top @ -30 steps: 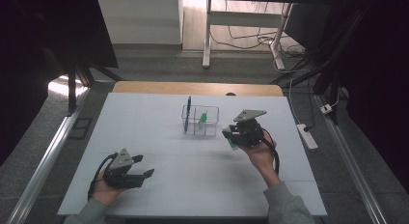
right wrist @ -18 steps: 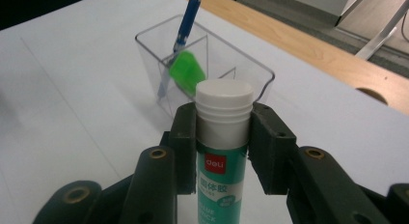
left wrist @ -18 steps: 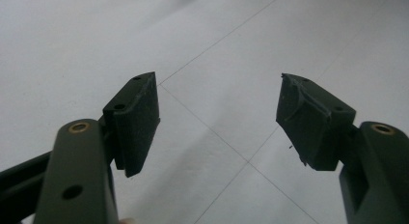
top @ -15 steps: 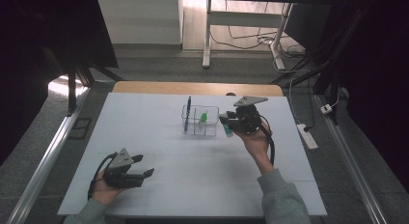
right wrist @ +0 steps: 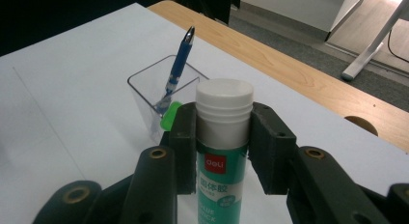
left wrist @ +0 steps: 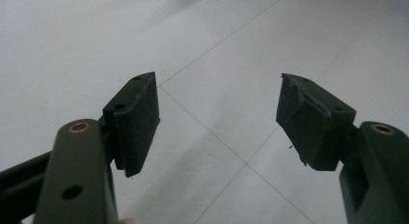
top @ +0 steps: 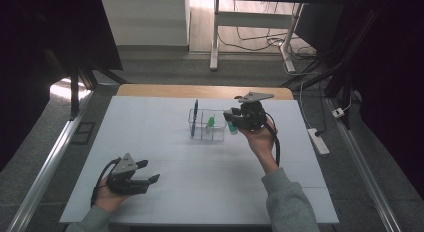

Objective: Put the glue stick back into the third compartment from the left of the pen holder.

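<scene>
One glue stick (right wrist: 223, 137) sits clamped in the right gripper (top: 235, 119) beside the clear organizer (top: 206, 126); next, lowering it into a compartment. The left gripper (top: 145, 172) rests gaping, empty.

The white table (top: 210, 182) lies bare across its near half and its whole left side; a hand could cross there freely. The single standing obstacle is the clear organizer (top: 206, 126) at the far centre, with a blue pen (top: 195, 111) rising upright above its left rim and a green item (top: 211, 121) inside. The right gripper (top: 231, 118), clamped on a glue stick (right wrist: 223, 151), hangs just beside the organizer's right wall. The left gripper (top: 147, 173) rests at the near left corner, jaws apart with bare table between them, well apart from the organizer
</scene>
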`<state>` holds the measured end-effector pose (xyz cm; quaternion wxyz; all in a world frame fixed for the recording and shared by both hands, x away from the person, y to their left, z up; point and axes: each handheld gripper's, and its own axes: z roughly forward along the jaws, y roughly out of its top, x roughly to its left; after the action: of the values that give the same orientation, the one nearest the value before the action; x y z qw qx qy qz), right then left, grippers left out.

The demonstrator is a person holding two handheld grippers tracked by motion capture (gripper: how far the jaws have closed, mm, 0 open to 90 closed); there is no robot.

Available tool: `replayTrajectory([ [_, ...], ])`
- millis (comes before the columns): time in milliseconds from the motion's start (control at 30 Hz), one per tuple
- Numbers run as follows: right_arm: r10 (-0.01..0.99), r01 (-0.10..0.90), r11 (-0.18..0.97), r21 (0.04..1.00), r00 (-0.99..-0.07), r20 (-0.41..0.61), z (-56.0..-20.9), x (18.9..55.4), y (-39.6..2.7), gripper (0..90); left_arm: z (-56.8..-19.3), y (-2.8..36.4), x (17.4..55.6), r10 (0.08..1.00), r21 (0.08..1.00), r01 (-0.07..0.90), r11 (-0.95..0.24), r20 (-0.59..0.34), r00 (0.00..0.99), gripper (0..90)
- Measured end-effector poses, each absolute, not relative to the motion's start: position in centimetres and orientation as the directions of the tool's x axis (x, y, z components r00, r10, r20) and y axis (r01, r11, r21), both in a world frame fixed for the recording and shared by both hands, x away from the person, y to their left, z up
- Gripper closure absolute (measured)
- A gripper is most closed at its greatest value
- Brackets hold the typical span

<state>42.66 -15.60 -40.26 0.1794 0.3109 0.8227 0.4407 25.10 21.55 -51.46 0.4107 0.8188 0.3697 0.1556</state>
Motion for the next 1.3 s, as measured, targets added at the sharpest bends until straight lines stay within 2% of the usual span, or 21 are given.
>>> replayTrajectory([
  [833,0.697,0.343,0.325,0.881,-0.717,0.022,-39.9,45.1,-14.0,65.1,-51.3,21.6,25.1,0.735,0.794,0.474,-0.382,-0.051,0.677,31.7],
  [1300,0.691,0.343,0.303,0.889,-0.721,0.042,-41.2,46.5,-11.9,64.9,-51.3,21.7,25.0,0.736,0.794,0.475,-0.38,-0.052,0.675,31.7],
])
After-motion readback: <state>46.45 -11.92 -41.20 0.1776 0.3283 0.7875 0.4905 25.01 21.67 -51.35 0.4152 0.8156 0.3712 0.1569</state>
